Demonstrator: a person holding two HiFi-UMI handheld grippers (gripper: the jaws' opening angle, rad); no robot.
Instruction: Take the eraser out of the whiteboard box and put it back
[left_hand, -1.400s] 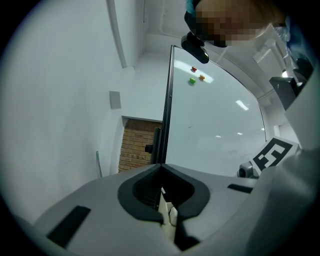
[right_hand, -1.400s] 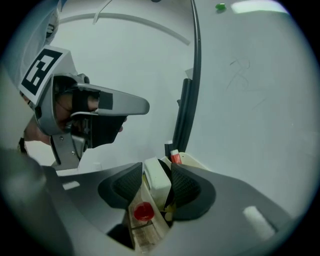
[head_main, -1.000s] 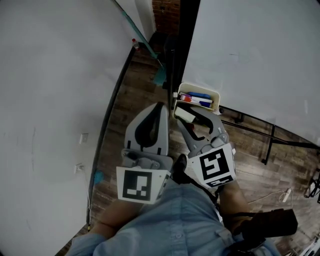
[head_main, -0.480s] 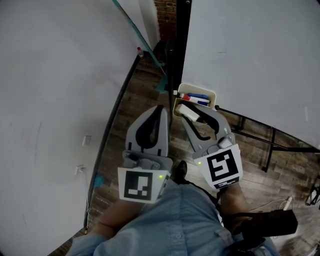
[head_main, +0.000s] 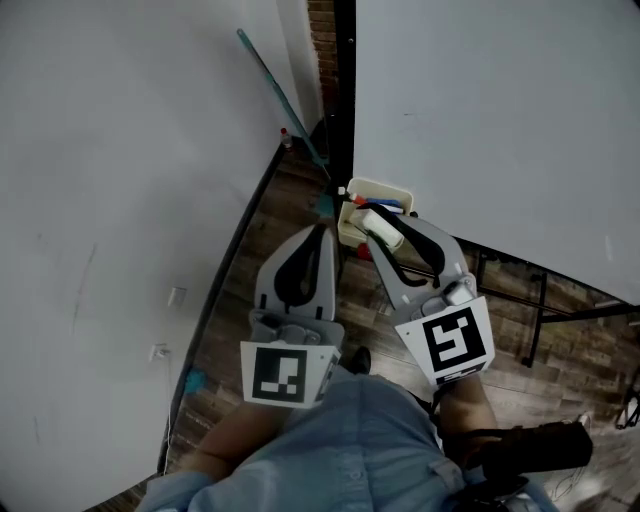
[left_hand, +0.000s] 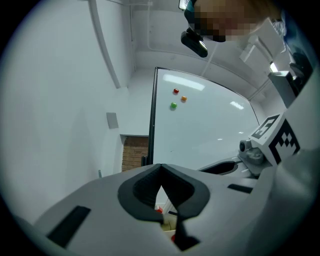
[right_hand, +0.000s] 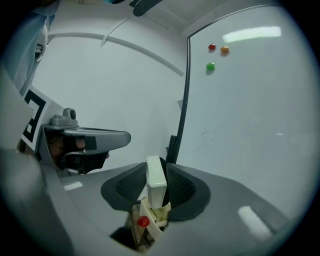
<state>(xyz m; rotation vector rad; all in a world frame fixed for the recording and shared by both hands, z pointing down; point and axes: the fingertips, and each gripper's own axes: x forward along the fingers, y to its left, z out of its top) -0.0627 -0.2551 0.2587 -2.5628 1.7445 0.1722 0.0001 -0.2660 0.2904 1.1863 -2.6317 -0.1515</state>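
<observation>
A white eraser (head_main: 382, 229) (right_hand: 156, 182) stands on edge between the jaws of my right gripper (head_main: 387, 230) (right_hand: 157, 176), which is shut on it. The eraser hangs just above the cream whiteboard box (head_main: 384, 186) (right_hand: 150, 226), fixed at the whiteboard's lower left corner. Markers (head_main: 396, 204) lie in the box, and one red cap (right_hand: 143, 221) shows beneath the eraser. My left gripper (head_main: 325, 233) (left_hand: 161, 168) is shut with nothing in it, just left of the box and the right gripper.
The whiteboard (head_main: 500, 120) fills the right, with its black frame edge (head_main: 345, 90) beside the box. Red, orange and green magnets (right_hand: 210, 66) stick high on it. A white wall (head_main: 120, 150) stands on the left. Wooden floor (head_main: 250, 270) lies below.
Both grippers have risen. The right one has lifted the eraser from the box's near edge to just over the box.
</observation>
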